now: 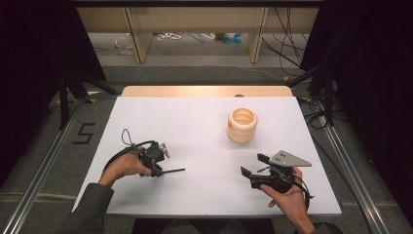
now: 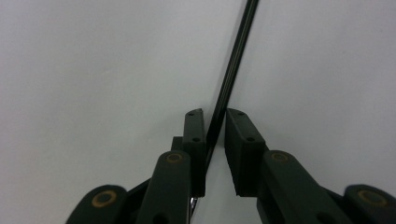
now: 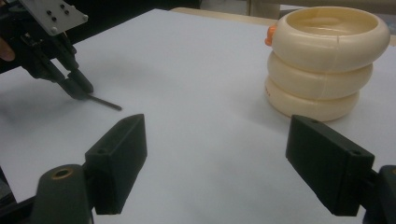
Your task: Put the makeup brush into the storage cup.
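Observation:
A thin black rod (image 1: pixel 174 170) lies on the white table (image 1: pixel 195 126), pointing right from my left gripper (image 1: pixel 158 171). In the left gripper view the rod (image 2: pixel 233 60) runs between the jaws of the left gripper (image 2: pixel 215 126). They stand almost closed around it, the left pad against it and a narrow gap showing at the right pad. My right gripper (image 1: pixel 254 164) rests near the front right, open wide with nothing between its jaws (image 3: pixel 224 163). Farther off in the right gripper view are the left gripper (image 3: pixel 79 88) and the rod (image 3: pixel 106 103).
A stack of three cream rings (image 1: pixel 242 125) stands right of centre, beyond the right gripper. It appears large in the right gripper view (image 3: pixel 327 60), with a small orange piece (image 3: pixel 270 32) at its top edge. Dark curtains and cables surround the table.

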Demonstrator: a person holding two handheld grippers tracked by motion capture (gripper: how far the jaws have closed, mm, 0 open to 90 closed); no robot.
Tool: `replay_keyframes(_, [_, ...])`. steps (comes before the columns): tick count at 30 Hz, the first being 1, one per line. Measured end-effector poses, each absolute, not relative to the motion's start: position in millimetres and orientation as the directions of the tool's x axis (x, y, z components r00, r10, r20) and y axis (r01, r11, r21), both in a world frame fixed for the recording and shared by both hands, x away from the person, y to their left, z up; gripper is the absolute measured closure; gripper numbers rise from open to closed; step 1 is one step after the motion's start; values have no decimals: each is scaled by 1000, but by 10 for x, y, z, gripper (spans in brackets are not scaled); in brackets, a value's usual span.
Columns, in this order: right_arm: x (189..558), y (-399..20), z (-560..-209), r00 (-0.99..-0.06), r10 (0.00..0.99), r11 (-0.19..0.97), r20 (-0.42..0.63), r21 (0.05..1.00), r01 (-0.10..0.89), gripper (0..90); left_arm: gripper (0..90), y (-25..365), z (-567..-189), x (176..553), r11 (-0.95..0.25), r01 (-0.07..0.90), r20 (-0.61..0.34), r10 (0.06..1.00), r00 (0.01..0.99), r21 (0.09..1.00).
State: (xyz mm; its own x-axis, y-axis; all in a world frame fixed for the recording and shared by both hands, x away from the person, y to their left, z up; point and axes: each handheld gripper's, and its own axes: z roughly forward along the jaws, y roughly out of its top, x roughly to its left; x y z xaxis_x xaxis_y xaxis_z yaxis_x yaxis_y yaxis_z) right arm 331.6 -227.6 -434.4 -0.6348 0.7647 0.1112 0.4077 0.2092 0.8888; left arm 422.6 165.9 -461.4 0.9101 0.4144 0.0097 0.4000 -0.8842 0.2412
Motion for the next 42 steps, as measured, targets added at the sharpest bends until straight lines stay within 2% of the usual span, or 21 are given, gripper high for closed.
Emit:
replay_keyframes(3, [3316,-2276,-4345,-636,763,209,114,888,409,218,815,1648,-4624,4216,-869,423,-2,437,899,255])
replay_keyframes(7, [3322,-2263,-4357,-643,756,195,125,894,402,220,848,1650,-4612,4249,-879,418,-6,428,904,228])
replay_keyframes(18, [3324,-2264,-4357,-647,756,206,103,900,384,225,851,1641,-4602,4255,-882,418,-3,428,904,216])
replay_keyframes(25, [3304,-2245,-4343,-656,746,214,113,893,397,224,851,1685,-4564,4227,-861,435,-20,446,895,263])
replay_keyframes(28, [3307,-2231,-4343,-664,745,238,67,903,358,219,851,1665,-4558,4214,-856,434,-30,444,895,282])
replay_keyframes(31, [3282,-2217,-4322,-670,739,258,64,892,370,214,851,1649,-4543,4207,-860,426,-36,434,900,281])
replay_keyframes(35, [3265,-2163,-4316,-688,725,278,29,902,331,205,851,1596,-4520,4144,-834,456,-71,458,886,311])
replay_keyframes(37, [3252,-2153,-4301,-697,717,303,5,898,319,201,851,1589,-4511,4142,-837,449,-69,451,890,312])
replay_keyframes(38, [3247,-2139,-4301,-699,715,307,-2,899,311,200,851,1576,-4494,4154,-854,413,-57,418,907,315])
replay_keyframes(42, [3229,-2101,-4288,-713,700,338,-38,897,284,197,851,1528,-4462,4127,-848,411,-68,413,908,335])
